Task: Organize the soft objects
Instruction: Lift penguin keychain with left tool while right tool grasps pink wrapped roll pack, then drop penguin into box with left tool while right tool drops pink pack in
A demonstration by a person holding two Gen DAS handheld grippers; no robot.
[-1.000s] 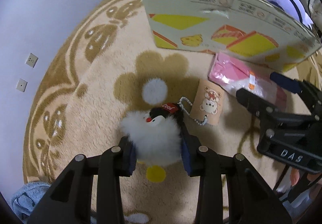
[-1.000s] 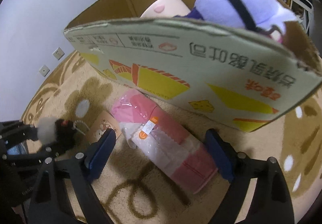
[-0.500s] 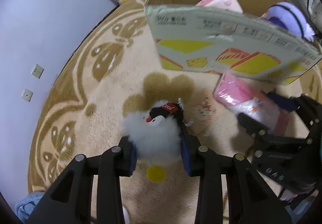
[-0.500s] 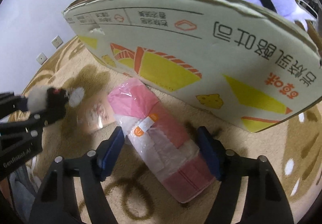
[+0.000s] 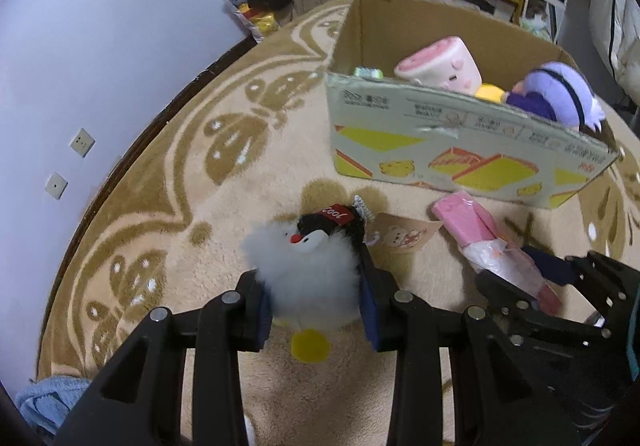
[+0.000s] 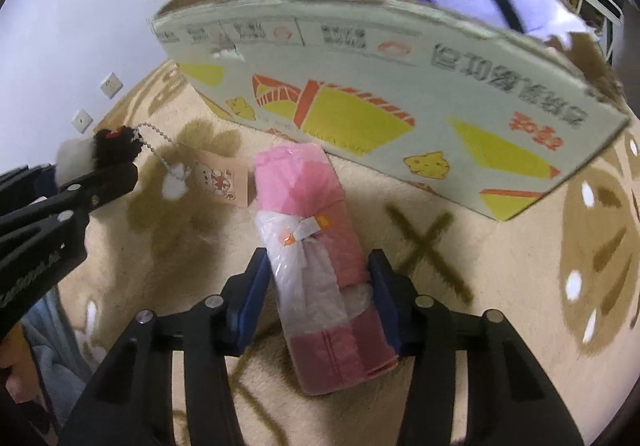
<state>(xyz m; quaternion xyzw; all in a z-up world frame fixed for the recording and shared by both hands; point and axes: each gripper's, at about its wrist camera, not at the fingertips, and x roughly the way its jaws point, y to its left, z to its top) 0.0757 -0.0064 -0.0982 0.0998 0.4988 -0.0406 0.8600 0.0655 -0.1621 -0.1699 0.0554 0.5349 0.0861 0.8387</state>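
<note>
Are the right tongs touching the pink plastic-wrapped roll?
Touching. In the right wrist view, the closing right tongs have both blue pads against the sides of the pink plastic-wrapped roll.

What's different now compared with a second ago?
The right gripper has closed its wide-open fingers around the pink bundle on the rug and is still closing. The left gripper has lifted the fluffy penguin toy, so its paper tag now dangles. The cardboard box and the plush toys inside stayed put.
</note>
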